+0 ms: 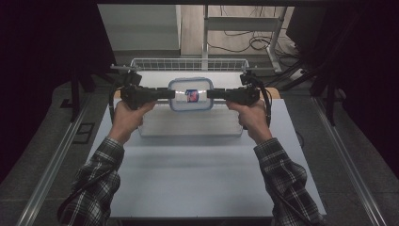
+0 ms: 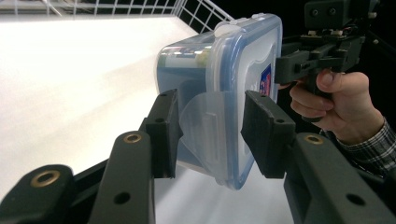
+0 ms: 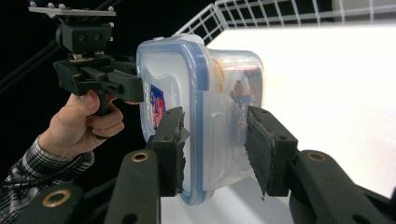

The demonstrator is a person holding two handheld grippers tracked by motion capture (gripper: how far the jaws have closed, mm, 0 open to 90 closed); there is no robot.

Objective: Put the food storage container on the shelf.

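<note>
A clear plastic food container [image 1: 190,94] with a blue-rimmed lid and a red-and-blue label hangs in the air above the far part of the table, held from both ends. My left gripper [image 1: 171,94] is shut on its left end, and my right gripper [image 1: 209,94] is shut on its right end. In the left gripper view the container [image 2: 219,84] stands on edge and my left gripper [image 2: 212,126] has one pad on the body and one on the lid, either side of a side latch. The right gripper view shows my right gripper [image 3: 215,140] clamped the same way on the container [image 3: 201,93].
A white wire basket [image 1: 188,63] runs along the far edge of the pale table [image 1: 188,165]. A translucent rectangular tray [image 1: 188,127] lies on the table below the container. Dark curtains close both sides; metal rails flank the table.
</note>
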